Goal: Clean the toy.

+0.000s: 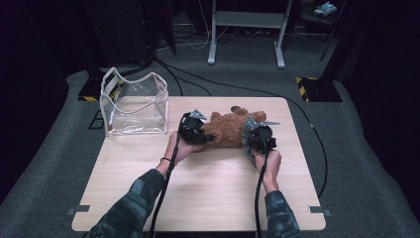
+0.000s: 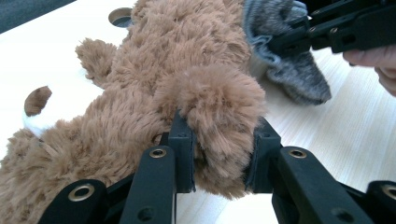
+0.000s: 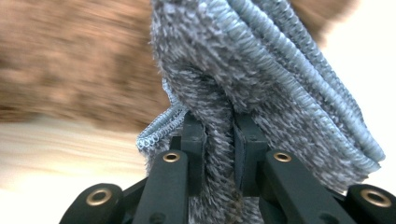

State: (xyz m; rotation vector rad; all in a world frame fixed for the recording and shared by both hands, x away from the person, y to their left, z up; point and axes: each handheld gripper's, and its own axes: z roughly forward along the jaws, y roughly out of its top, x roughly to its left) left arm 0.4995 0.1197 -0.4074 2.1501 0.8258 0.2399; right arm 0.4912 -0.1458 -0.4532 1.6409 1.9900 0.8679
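Observation:
A brown plush bear point(image 1: 229, 130) lies on the light wooden table point(image 1: 208, 193). My left gripper point(image 1: 194, 130) is shut on one of its furry limbs point(image 2: 219, 121), the pads pressing in from both sides. A grey knitted sock point(image 3: 261, 79) sits at the bear's right end point(image 1: 249, 130). My right gripper point(image 1: 259, 136) is shut on a fold of that sock point(image 3: 218, 140). In the left gripper view the grey sock point(image 2: 289, 70) shows at the upper right with the other gripper's black jaws on it.
A clear plastic bag point(image 1: 133, 103) with white trim stands open at the table's back left corner. A round hole point(image 2: 120, 17) in the tabletop lies beyond the bear. Cables and a white frame point(image 1: 246, 29) are on the floor behind the table.

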